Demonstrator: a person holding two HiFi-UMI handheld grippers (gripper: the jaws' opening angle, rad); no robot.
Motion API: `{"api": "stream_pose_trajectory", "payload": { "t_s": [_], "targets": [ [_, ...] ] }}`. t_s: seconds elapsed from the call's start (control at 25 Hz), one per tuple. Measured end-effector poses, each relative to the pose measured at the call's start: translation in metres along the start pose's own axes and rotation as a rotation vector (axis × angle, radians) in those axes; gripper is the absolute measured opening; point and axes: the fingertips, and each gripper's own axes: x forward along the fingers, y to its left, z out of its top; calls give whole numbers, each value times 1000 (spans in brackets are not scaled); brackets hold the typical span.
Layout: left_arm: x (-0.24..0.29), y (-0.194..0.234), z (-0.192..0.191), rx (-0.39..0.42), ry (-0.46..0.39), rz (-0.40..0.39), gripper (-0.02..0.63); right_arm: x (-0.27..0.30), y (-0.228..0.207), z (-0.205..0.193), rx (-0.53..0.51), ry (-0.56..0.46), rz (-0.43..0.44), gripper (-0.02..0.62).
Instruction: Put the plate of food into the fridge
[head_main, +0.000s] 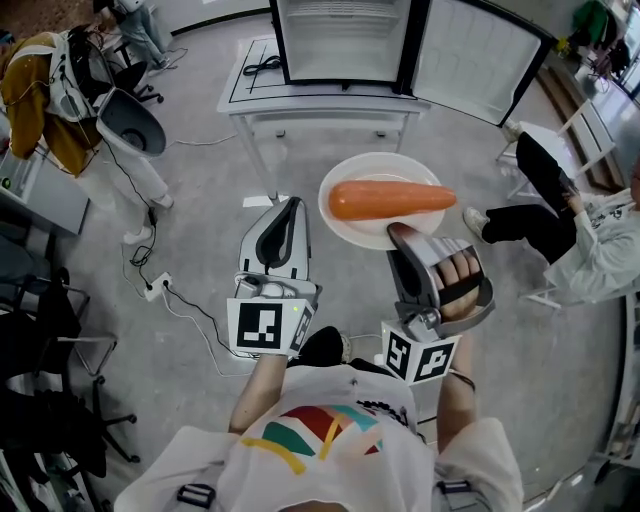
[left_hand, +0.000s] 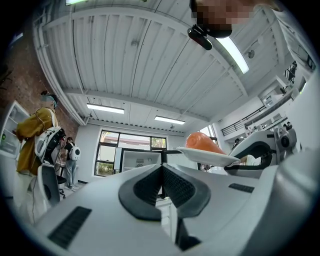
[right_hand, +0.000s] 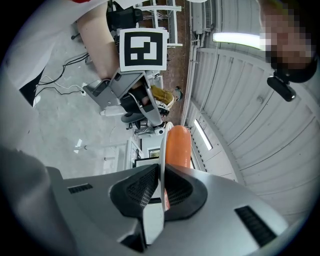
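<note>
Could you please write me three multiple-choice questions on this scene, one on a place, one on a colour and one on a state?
1. Where does the carrot lie?
A. on the floor
B. on the plate
C. on a chair

2. What colour is the plate?
A. blue
B. black
C. white

3. How does the right gripper stand?
A. shut on the plate
B. open and empty
C. out of view

Answers:
1 B, the head view shows the carrot resting on the plate.
2 C, its bare rim shows white.
3 A, the right gripper view shows the jaws clamping the plate's rim.
</note>
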Motion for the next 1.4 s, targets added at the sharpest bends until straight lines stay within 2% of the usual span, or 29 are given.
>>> {"api": "stream_pose_trajectory", "payload": {
  "t_s": [0.28, 0.64, 1.4],
  "targets": [
    [-2, 8, -2, 13, -2, 29, 8, 2, 5, -5, 13, 0, -3, 32],
    [44, 30, -16, 20, -12, 39, 8, 52, 10, -22, -11, -12, 17, 32],
    [201, 138, -27, 6, -60, 6, 8, 231, -13, -57, -36, 28, -5, 34]
  ]
}}
